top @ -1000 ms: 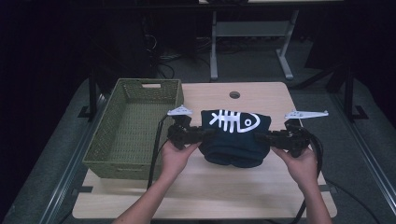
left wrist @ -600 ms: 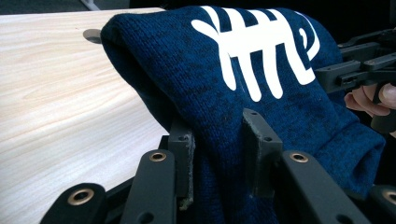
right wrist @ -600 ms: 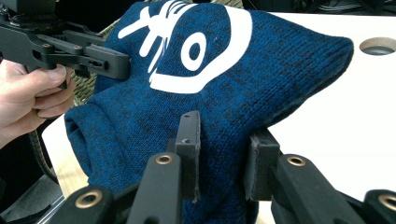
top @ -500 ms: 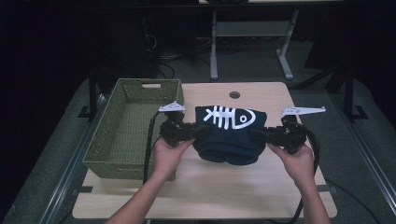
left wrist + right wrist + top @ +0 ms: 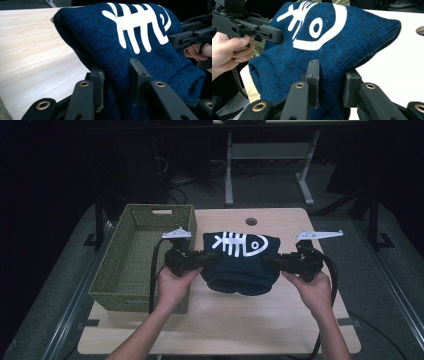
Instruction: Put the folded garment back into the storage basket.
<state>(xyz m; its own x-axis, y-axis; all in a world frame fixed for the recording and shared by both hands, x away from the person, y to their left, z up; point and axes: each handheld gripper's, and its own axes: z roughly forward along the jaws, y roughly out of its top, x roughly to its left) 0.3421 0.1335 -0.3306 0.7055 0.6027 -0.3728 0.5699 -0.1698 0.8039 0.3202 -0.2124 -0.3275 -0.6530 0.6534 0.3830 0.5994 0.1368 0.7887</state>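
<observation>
— While the two hands hold it up, where is the blue sweater (image 5: 240, 265)?

— It hangs in the air over the wooden table (image 5: 225, 320), just beside the green basket (image 5: 135, 265). The top part is stretched flat. The bottom part sags in a fat roll toward the table. I cannot tell if the roll touches the wood.

— What is on the sweater?

— A white fish skeleton (image 5: 239, 243). It faces up, on the side of the sweater far from the person.

— What is the left gripper (image 5: 117, 80) doing?

— It bites the sweater's edge on the basket side. In the left gripper view, blue cloth is squeezed between its two black jaws. The left hand (image 5: 176, 282) holds it from below.

— And the right gripper (image 5: 331, 80)?

— It bites the other edge, the side away from the basket. Cloth is pinched between its jaws too. The right hand (image 5: 311, 290) holds it.

— Is the sweater over the basket?

— No. It is next to the basket, over bare table. The left gripper is right by the basket's near wall.

— Anything else on the table?

— A small round hole (image 5: 251, 221), past the sweater.
</observation>
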